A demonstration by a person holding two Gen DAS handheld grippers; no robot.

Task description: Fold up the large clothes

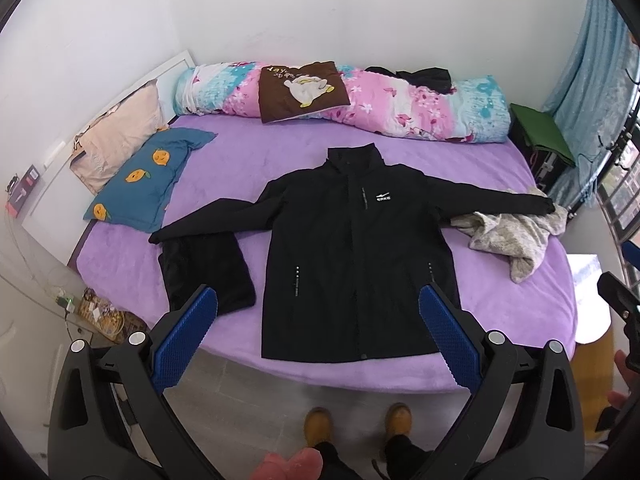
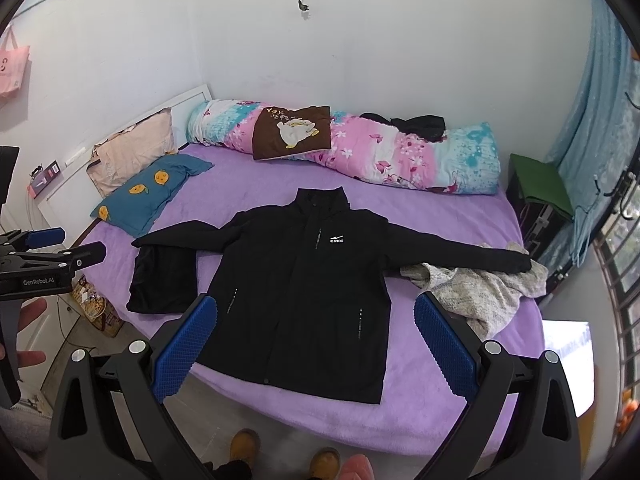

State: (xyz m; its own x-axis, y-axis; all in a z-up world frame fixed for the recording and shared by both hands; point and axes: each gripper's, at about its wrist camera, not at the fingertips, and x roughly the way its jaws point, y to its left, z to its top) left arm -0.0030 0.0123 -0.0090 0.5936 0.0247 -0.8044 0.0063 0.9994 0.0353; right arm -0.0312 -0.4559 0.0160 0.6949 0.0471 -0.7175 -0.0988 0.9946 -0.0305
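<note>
Lying flat, the black jacket (image 1: 356, 256) points collar-away, sleeves spread sideways, beneath both gaping empty grippers (image 1: 318, 336) (image 2: 314, 346).

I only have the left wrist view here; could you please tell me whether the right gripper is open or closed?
Observer: The right gripper is open, its blue ribbed pads wide apart with nothing between them.
Operator: Thank you. What does its camera frame between those pads?
Observer: The lower half of the black zip-up jacket, which lies spread flat on the purple bed; the gripper is not touching it.
Operator: Is there anything on the wall to the far left that my view cuts off?
Observer: Yes, a pink fabric tote bag hangs on the white wall there.
</note>
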